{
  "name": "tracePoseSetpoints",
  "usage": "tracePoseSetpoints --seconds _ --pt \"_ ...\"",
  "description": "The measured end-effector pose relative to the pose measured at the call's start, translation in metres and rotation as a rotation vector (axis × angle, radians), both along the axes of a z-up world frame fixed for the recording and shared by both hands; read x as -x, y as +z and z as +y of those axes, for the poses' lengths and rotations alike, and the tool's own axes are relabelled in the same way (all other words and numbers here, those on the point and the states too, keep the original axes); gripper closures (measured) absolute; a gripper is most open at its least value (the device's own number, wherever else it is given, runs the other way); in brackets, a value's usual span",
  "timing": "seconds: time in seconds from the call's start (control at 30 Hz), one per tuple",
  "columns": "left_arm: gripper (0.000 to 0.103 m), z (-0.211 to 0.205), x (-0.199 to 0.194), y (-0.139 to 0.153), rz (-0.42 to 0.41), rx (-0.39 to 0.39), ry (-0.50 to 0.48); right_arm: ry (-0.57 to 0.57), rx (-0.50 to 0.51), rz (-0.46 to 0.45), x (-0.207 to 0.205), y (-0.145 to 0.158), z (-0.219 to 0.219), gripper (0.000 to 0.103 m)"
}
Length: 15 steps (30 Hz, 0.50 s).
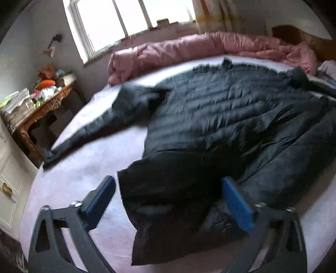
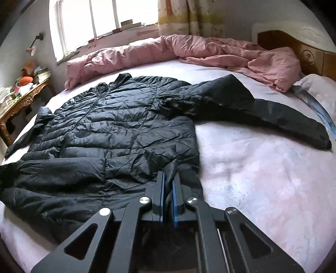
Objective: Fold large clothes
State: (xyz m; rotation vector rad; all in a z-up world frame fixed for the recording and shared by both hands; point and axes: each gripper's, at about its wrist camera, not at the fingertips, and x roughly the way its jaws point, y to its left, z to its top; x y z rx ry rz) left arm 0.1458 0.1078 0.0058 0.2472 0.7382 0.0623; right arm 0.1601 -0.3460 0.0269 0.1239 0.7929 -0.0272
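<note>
Black quilted nylon: one large puffer jacket (image 2: 109, 130), spread flat across the middle of the bed, body toward the left, hem nearest the cameras. One sleeve (image 2: 273, 117) reaches out to the right over the sheet; the other sleeve (image 1: 94, 130) trails off to the far left.

Right gripper (image 2: 168, 182): fingers clenched on a pinch of the near hem, fabric bunched between the blue pads.

Left gripper (image 1: 168, 189): fingers spread apart, straddling the near corner of the hem, pads not pressing on it. The view is blurred.

Step in hand, as judged: securing the hem at two points before folding. To do it well, the left should close on the full thickness of the edge, level with the right's pinch, so the fold lifts evenly; slick padded fabric may slip from a shallow bite.

Surface: pale pink-white sheet (image 2: 262, 178), soft, slightly rumpled.

Room: pink duvet (image 2: 189, 52) heaped along the far edge; wooden headboard (image 2: 304, 54) far right; carved wooden table (image 2: 23, 98) with clutter at left; bright window (image 2: 100, 16) beyond; curtain (image 2: 189, 16) beside it.
</note>
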Motion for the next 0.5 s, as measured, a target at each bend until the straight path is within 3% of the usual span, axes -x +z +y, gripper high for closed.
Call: tracePoseSetpoints --seconds 0.03,0.07,0.1,0.17,0.33,0.43,0.5 --pt "0.049 0.002 -0.001 -0.001 -0.001 0.028 -0.01 -0.004 -0.006 0.003 0.0 -0.001 0.0 0.096" --pt "0.063 0.005 -0.001 0.001 -0.012 0.06 -0.023 -0.007 -0.007 0.003 0.0 -0.001 -0.001 0.096" --pt "0.087 0.008 -0.002 0.005 -0.031 0.101 -0.04 -0.01 -0.005 -0.005 0.0 0.0 -0.001 0.096" --pt "0.09 0.01 0.0 0.013 -0.08 0.143 -0.054 -0.015 0.005 -0.031 0.002 0.003 0.0 0.096" --pt "0.094 0.002 0.0 0.034 -0.208 0.134 -0.038 -0.039 -0.007 -0.101 0.009 0.012 -0.004 0.096" --pt "0.094 0.004 -0.017 0.03 -0.168 0.141 -0.015 -0.038 -0.002 -0.109 0.008 0.014 -0.006 0.096" --pt "0.092 0.004 -0.034 0.014 -0.074 0.126 0.002 -0.042 -0.007 -0.067 0.003 0.008 -0.008 0.096"
